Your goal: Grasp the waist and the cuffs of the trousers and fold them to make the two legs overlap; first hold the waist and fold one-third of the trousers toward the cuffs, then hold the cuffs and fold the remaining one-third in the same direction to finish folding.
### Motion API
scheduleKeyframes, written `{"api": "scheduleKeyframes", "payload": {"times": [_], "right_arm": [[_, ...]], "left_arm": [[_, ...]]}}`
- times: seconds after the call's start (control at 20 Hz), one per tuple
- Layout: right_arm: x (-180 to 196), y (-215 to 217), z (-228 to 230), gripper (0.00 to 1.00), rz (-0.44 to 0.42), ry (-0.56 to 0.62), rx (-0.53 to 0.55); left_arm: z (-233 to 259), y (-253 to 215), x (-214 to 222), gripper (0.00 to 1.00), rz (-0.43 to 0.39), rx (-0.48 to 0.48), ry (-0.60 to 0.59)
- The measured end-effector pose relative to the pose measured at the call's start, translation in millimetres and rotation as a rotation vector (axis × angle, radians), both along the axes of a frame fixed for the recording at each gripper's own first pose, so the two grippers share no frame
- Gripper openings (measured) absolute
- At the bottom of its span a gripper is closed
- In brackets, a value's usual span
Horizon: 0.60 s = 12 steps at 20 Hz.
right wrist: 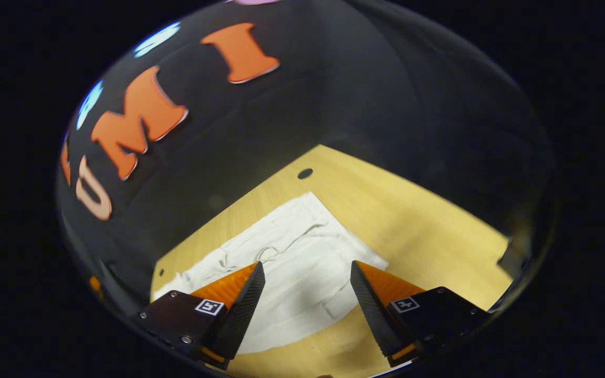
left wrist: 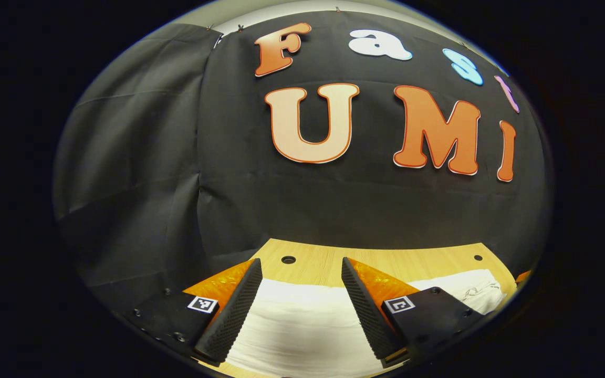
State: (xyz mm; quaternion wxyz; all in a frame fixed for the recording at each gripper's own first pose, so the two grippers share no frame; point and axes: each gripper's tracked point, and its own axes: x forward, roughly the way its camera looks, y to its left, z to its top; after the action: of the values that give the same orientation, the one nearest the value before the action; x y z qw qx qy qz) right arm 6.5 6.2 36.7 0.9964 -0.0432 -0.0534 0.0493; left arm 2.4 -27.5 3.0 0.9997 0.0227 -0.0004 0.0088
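White trousers (left wrist: pixel 302 325) lie flat on the wooden table (left wrist: pixel 323 262). In the left gripper view my left gripper (left wrist: pixel 301 270) hangs open just above the cloth, with a smooth stretch of fabric showing between its fingers. A gathered end with a drawstring (left wrist: pixel 478 291) lies at the right. In the right gripper view the trousers (right wrist: pixel 292 252) end in a wrinkled, elasticated waist (right wrist: pixel 281 226) near the table's far corner. My right gripper (right wrist: pixel 308 270) is open over that waist end, holding nothing.
The black cloth wall (left wrist: pixel 334 210) rises straight behind the table's far edge. Small round holes (left wrist: pixel 288 260) mark the tabletop (right wrist: pixel 413 220). Bare wood stretches to the right of the trousers in the right gripper view, up to the table's edge (right wrist: pixel 502 247).
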Motion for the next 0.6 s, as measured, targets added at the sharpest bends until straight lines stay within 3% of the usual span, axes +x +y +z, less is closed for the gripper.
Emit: {"api": "scheduleKeyframes", "payload": {"times": [0.1, 0.25, 0.6], "right_arm": [[9, -24, -17, 0.98, -0.020, 0.097, 0.135], [26, -46, -34, 0.99, -0.050, 0.179, 0.253], [54, -34, -44, 0.99, -0.028, 0.251, 0.296]], "left_arm": [[1, 3, -1, 0.99, 0.016, 0.009, 0.001], [-4, 5, -2, 1.00, 0.033, -0.024, 0.017], [-5, 10, -9, 0.99, 0.101, -0.058, 0.042]]}}
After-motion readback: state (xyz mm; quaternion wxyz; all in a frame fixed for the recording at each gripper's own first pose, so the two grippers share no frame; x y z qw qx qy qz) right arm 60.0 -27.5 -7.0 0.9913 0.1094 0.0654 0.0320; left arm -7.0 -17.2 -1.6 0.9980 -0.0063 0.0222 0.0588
